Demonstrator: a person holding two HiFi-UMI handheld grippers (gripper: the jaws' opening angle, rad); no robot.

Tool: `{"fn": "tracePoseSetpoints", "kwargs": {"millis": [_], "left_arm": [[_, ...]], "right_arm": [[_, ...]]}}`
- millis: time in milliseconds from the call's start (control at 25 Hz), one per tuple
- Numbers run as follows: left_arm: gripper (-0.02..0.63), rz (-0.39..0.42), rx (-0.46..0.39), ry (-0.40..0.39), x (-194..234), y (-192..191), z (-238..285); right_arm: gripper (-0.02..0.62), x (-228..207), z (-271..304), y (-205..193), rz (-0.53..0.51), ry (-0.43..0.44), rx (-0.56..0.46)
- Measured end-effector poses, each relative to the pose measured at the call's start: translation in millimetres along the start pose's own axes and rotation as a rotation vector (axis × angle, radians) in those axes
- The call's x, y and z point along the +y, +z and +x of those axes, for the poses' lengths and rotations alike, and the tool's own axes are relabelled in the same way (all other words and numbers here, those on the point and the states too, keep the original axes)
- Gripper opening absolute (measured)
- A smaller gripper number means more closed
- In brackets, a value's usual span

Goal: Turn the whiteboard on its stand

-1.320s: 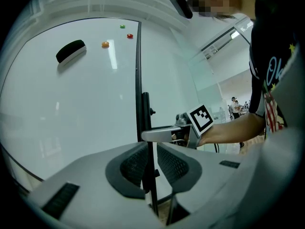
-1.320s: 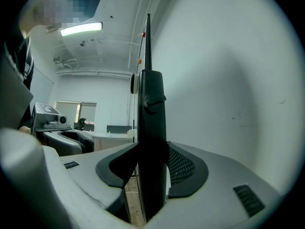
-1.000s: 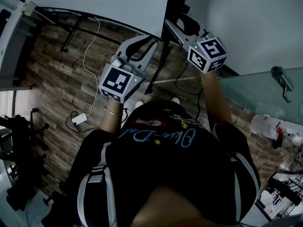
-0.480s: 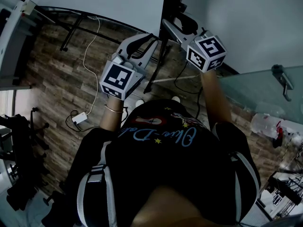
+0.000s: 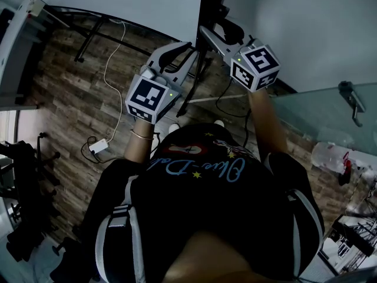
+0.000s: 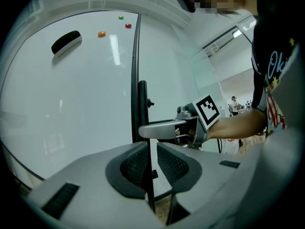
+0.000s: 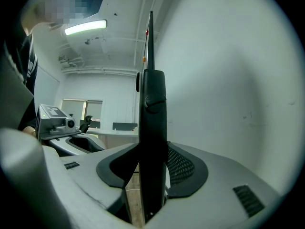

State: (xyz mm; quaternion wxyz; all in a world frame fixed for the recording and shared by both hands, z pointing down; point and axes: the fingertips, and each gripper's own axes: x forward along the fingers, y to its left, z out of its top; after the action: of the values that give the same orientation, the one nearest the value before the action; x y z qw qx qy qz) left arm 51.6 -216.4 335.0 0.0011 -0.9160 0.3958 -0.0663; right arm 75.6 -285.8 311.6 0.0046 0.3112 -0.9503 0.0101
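The whiteboard [image 5: 147, 5] stands edge-on ahead of me, its black upright [image 5: 205, 16] between two white faces. In the left gripper view its face [image 6: 71, 94] carries an eraser [image 6: 66, 42] and small magnets [image 6: 101, 34]. My left gripper [image 5: 189, 50] is low on the board's thin black edge [image 6: 148, 175], and the pads [image 6: 136, 163] sit close on either side of that edge. My right gripper [image 5: 207, 33] is higher up, shut on the thick black upright [image 7: 151, 128], with the board face [image 7: 228, 80] to its right. It also shows in the left gripper view [image 6: 159, 128].
The stand's black legs [image 5: 88, 37] spread over the wood floor. A white cable and adapter [image 5: 99, 148] lie at the left. A glass table [image 5: 330, 114] with a bottle [image 5: 330, 156] is at the right, and dark equipment [image 5: 23, 181] at the far left.
My left gripper has moved right, from beside the board's edge onto it. The right gripper has shifted slightly left with the upright in its jaws.
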Motion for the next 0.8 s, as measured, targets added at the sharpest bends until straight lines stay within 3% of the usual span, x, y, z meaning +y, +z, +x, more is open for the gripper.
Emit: {"fn": "tracePoseSetpoints", "kwargs": {"millis": [800], "left_arm": [[0.083, -0.009, 0.028, 0.020, 11.3, -15.2, -12.4]], "right_arm": [[0.189, 30.3, 8.5, -0.7, -0.004, 0.020, -0.004]]}}
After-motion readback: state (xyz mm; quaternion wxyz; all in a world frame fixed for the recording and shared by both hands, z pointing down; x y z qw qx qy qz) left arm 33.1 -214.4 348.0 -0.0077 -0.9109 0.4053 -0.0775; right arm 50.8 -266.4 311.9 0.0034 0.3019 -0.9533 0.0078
